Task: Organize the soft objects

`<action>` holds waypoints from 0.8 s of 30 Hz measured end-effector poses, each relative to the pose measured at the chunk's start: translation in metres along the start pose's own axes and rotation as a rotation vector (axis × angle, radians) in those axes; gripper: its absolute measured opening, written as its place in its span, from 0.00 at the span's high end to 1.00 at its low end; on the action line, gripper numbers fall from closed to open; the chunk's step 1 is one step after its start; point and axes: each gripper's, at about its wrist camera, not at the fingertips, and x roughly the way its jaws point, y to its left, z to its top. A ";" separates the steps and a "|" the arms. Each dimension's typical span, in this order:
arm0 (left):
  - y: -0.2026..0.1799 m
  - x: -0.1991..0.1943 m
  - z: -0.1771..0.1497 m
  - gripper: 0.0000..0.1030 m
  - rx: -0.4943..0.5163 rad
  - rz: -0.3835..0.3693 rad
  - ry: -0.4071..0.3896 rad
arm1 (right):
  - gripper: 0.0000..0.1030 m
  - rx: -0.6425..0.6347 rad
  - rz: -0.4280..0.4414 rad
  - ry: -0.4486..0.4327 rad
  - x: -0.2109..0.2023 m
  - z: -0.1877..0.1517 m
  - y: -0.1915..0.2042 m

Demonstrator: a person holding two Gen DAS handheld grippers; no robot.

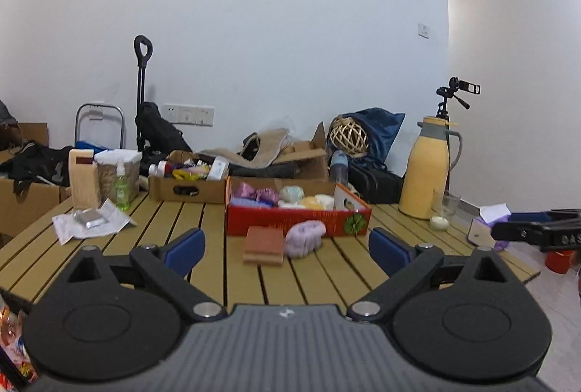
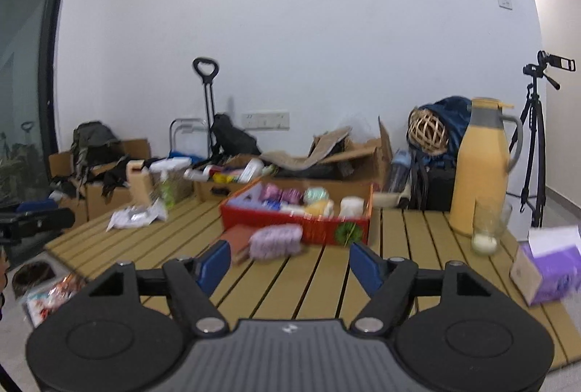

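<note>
Before red box (image 1: 290, 223), seemingly bare slats (image 1: 203, 228).

Motion blurs the purple tissue box (image 2: 548, 270) at the table's edge.

Left hand-held gripper (image 1: 287, 248) jaws wide apart, empty; right hand-held gripper (image 2: 290, 263) likewise.

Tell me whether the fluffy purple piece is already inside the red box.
No, the fluffy purple piece lies on the slatted table in front of the red box, beside a brown block.
</note>
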 end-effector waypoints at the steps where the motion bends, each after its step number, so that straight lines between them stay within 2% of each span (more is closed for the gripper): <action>1: 0.001 -0.001 -0.001 0.04 -0.001 0.009 -0.001 | 0.29 0.002 -0.001 0.007 -0.006 -0.005 0.004; 6: 0.007 0.007 -0.001 0.04 -0.028 0.018 -0.002 | 0.26 0.006 0.032 0.011 -0.021 -0.020 0.018; 11: 0.005 0.040 -0.014 0.04 -0.035 0.012 0.051 | 0.26 0.020 0.030 0.025 0.003 -0.021 0.019; 14: 0.004 0.071 -0.022 0.07 -0.045 0.027 0.071 | 0.27 0.030 0.025 0.055 0.036 -0.022 0.014; 19: 0.009 0.142 -0.017 0.24 -0.088 0.031 0.113 | 0.29 0.051 0.026 0.116 0.109 -0.019 0.000; 24: 0.018 0.225 -0.008 0.33 -0.126 0.011 0.148 | 0.31 0.094 0.073 0.155 0.196 -0.001 -0.017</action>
